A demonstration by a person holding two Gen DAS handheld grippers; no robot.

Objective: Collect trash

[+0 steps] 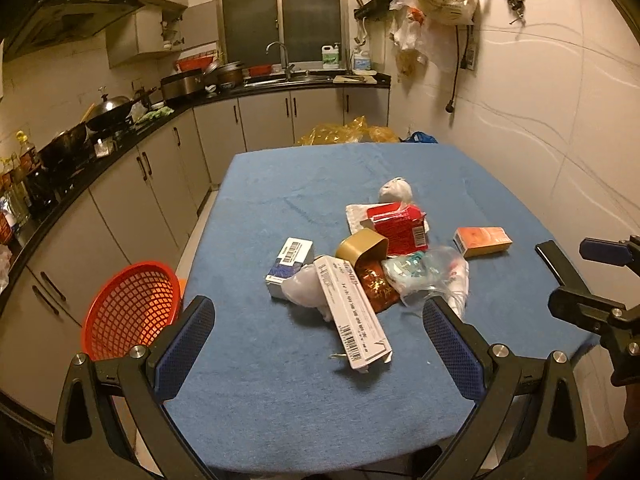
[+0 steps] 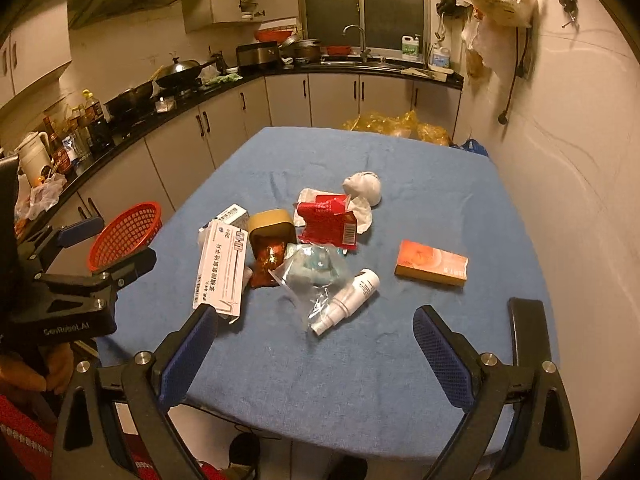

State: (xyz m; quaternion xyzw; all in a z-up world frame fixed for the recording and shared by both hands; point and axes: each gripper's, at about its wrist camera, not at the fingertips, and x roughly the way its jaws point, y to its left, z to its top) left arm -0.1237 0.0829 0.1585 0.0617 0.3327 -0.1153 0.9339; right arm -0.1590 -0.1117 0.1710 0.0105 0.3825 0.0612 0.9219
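Trash (image 1: 360,268) lies heaped at the centre of the blue table (image 1: 280,392), left wrist view: a long white box (image 1: 352,312), a gold tin (image 1: 362,246), a red carton (image 1: 400,228), a clear bag (image 1: 424,280) and a paper wad (image 1: 396,190) at 12 o'clock; an orange box (image 1: 482,241) sits apart at 2 o'clock. The red basket (image 1: 132,312), at 9 o'clock off the table's edge, appears empty, so collection seems not yet begun. The left gripper (image 1: 320,344) is spread wide, holding nothing.

Right wrist view: the same heap (image 2: 296,248), with a white bottle (image 2: 348,300) at its 5 o'clock edge and the orange box (image 2: 432,263) at 3 o'clock. The basket (image 2: 124,236) stands at 9 o'clock. The right gripper (image 2: 316,350) is likewise wide and empty; every item remains to be gathered.
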